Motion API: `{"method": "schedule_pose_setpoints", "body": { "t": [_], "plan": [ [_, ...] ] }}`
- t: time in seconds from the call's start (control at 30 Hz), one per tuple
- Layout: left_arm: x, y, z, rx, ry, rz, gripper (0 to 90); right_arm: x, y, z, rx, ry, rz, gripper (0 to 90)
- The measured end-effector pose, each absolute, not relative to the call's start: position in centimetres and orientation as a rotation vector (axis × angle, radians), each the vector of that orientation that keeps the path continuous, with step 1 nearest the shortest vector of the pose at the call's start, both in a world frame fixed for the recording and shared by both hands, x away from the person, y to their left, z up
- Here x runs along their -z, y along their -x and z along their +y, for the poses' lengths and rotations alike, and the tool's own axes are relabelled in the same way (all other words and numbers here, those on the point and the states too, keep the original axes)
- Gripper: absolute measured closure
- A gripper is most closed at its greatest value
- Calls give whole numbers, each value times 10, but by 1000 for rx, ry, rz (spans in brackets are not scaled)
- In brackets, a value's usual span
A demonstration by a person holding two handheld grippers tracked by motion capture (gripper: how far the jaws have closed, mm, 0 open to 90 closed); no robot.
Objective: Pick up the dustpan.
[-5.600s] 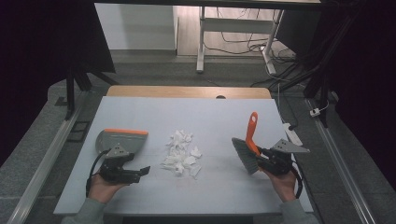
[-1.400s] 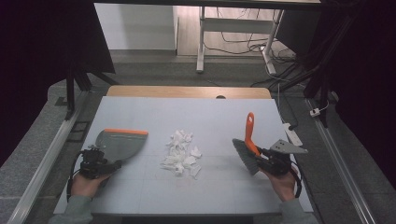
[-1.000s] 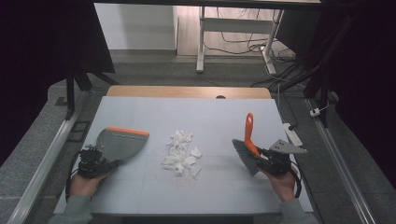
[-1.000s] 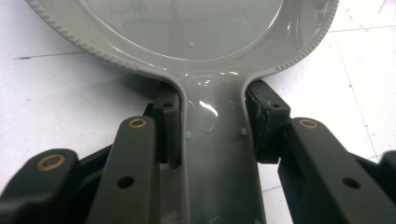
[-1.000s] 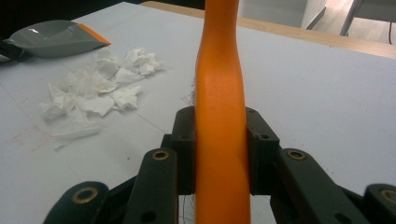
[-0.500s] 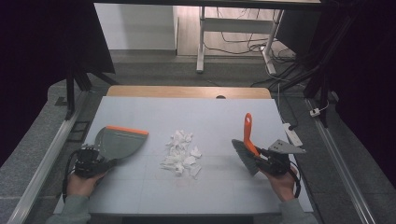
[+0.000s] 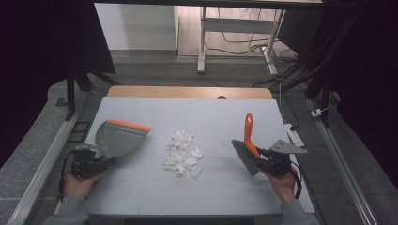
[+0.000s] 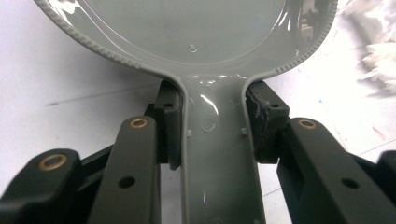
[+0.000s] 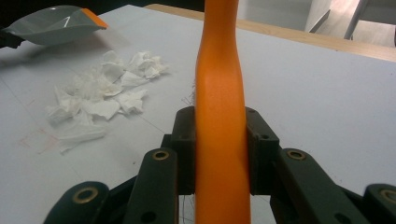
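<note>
A grey dustpan with an orange lip sits at the table's left, and my left gripper is shut on its handle. The pan looks slightly raised at its front. A pile of torn white paper scraps lies mid-table, also seen as white scraps in the right gripper view. My right gripper is shut on the orange handle of a hand brush, whose grey bristles point left toward the scraps. The dustpan shows far off in the right gripper view.
The white table top has a wooden strip along its far edge. A metal rail runs along the left side. A power strip lies off the right edge. Desk legs and cables stand beyond.
My left gripper slid left and took hold of the dustpan's handle, and the pan has shifted slightly. The right gripper with the brush has stayed nearly still.
</note>
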State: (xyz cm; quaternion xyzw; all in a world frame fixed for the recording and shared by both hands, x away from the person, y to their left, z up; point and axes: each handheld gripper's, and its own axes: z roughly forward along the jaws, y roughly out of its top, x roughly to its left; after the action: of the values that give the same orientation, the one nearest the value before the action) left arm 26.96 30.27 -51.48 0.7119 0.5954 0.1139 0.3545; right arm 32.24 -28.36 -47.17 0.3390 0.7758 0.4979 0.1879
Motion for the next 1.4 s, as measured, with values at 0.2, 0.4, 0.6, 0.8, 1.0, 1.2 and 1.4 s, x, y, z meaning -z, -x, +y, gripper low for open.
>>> {"method": "schedule_pose_setpoints", "body": {
  "t": [0.2, 0.4, 0.6, 0.8, 1.0, 1.2, 1.4],
  "plan": [
    [507, -263, 309, -288, -1836, 1451, 614, 467, -322, -280, -1435, -928, 2169, 694],
    [506, -261, 316, -284, -1797, 1448, 613, 462, -327, -280, -1500, -950, 2141, 694],
    [494, -262, 314, -306, -1797, 1410, 614, 458, -322, -277, -1495, -945, 2122, 694],
    [488, -261, 303, -317, -1830, 1358, 613, 460, -319, -274, -1481, -948, 2136, 694],
    [486, -261, 301, -311, -1855, 1323, 614, 461, -318, -272, -1475, -936, 2142, 694],
    [481, -257, 300, -291, -1897, 1232, 613, 460, -317, -272, -1477, -933, 2142, 694],
    [476, -250, 299, -264, -1946, 1157, 613, 460, -319, -270, -1474, -925, 2148, 694]
  ]
}}
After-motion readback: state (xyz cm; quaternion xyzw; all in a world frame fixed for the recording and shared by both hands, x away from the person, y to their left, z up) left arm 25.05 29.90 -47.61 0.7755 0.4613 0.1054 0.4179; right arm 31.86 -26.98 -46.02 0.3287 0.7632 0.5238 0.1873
